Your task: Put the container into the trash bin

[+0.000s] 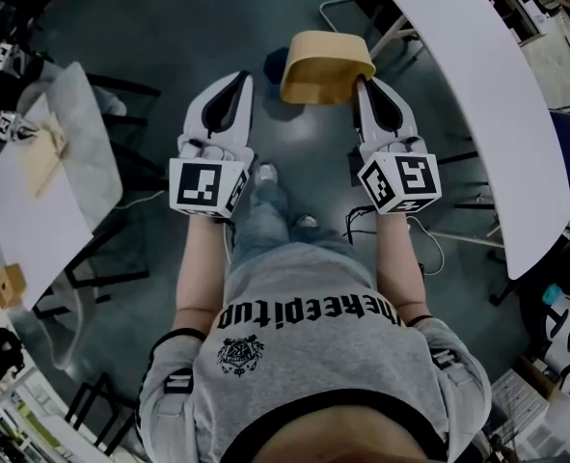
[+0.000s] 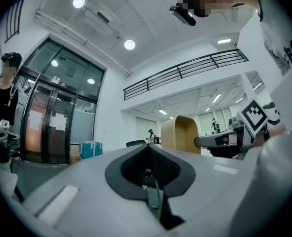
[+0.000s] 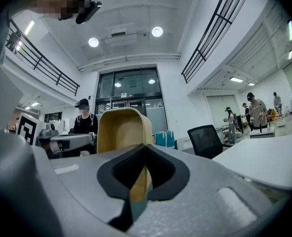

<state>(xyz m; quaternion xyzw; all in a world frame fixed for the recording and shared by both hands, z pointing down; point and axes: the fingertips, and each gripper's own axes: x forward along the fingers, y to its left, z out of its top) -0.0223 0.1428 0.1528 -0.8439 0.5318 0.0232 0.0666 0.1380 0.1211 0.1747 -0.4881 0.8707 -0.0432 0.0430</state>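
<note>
The container (image 1: 325,66) is a tan, rounded tub held up in front of me over the grey floor. My right gripper (image 1: 362,85) is shut on its right rim. In the right gripper view the container's wall (image 3: 123,132) runs down between the closed jaws of that gripper (image 3: 145,148). My left gripper (image 1: 238,78) hangs to the left of the container, apart from it, shut with nothing in it. From the left gripper view the jaws of the left gripper (image 2: 148,148) meet, and the container (image 2: 181,135) shows to the right with the right gripper (image 2: 225,141) on it. No trash bin can be made out.
A long white table (image 1: 487,104) stands at the right and another white table (image 1: 43,191) with wooden pieces at the left. A dark object (image 1: 274,63) lies on the floor behind the container. An office chair (image 3: 205,139) and a person in black (image 3: 84,120) stand ahead.
</note>
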